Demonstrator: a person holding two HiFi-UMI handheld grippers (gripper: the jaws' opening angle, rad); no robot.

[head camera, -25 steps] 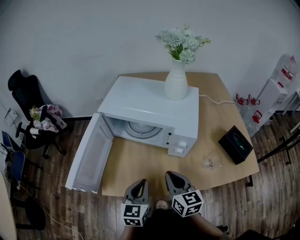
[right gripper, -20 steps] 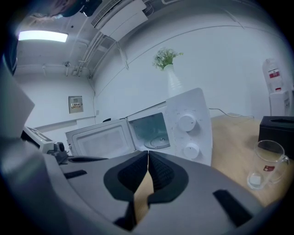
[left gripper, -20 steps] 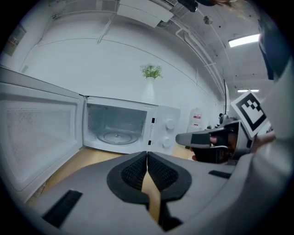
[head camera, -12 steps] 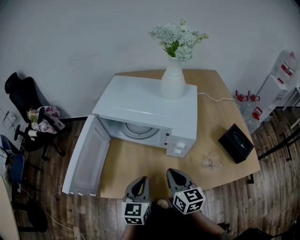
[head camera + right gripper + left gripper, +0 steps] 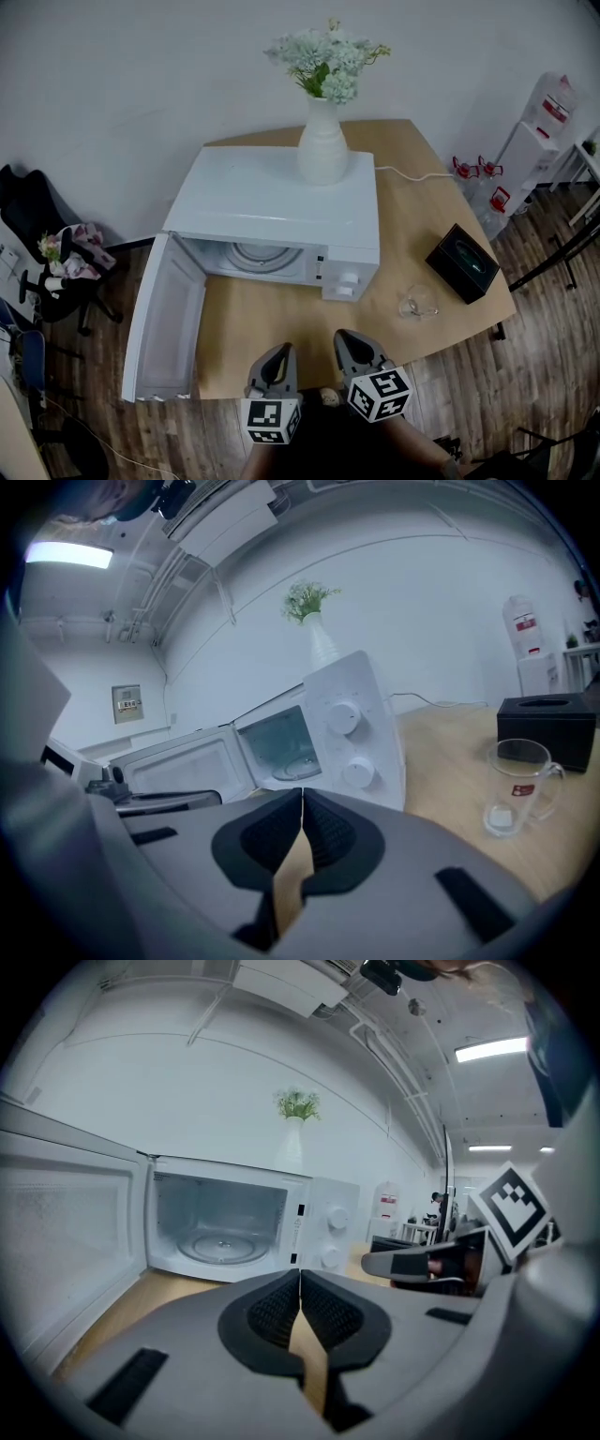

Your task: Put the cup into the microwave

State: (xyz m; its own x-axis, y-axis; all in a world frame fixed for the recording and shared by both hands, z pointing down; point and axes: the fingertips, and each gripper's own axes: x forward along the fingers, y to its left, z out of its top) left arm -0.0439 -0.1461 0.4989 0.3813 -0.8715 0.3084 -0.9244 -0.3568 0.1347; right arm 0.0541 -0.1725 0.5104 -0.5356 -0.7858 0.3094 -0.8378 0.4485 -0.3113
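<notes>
- The microwave (image 5: 281,211) stands on the table (image 5: 267,328) with its door (image 5: 167,319) swung wide open. The turntable inside is bare, so the way in looks ready.
- The cup (image 5: 418,303), a clear glass mug, sits on the table to the right of the microwave, near a black box (image 5: 461,263). Nothing touches it.
- The left tongs (image 5: 279,352) and the right tongs (image 5: 347,341) are both pressed together and empty. They hover at the table's near edge, well apart from the cup.
- Left to do, judging by this: grip the cup, lift it and set it inside — the whole carry.
</notes>
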